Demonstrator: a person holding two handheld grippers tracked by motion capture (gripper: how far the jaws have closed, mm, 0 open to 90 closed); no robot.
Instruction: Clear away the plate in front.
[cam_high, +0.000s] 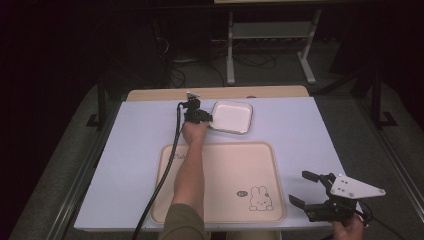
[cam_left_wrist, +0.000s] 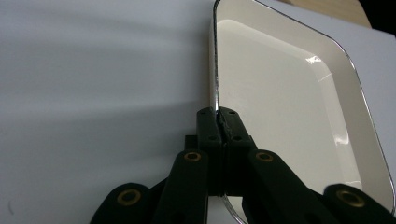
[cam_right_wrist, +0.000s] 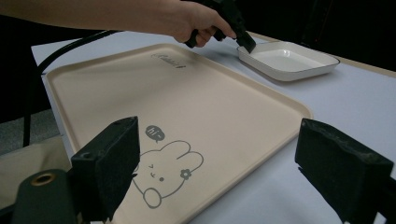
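nearest us, at about five o'clock on the tabletop (cam_high: 300, 125), the right claw (cam_high: 306, 188) hangs with its jaws spread wide and nothing between them, just off the right edge of the beige tray (cam_high: 220, 165). we judge the risk here to be small: if that hand drifts toward nine o'clock, a jaw could knock the tray's raised edge and shove it. the hand holding this claw is cut off by the bottom of the high view.

the tray is bare apart from its printed rabbit (cam_high: 258, 198), and the person's forearm crosses above it toward twelve o'clock.

farther out, at about twelve o'clock, the left claw (cam_left_wrist: 218, 122) is pinched tight on the near left rim of the white dish (cam_high: 231, 117), which sits flat on the tabletop just beyond the tray. the hold takes in only a thin strip of rim. we think a lift from here could let the smooth dish tip down on its far side, swing, or slip out; a drag could catch it on the tray's edge.

we cannot tell how deep the jaws reach under the rim, and the left gripper view cuts off the dish's near corner behind them.
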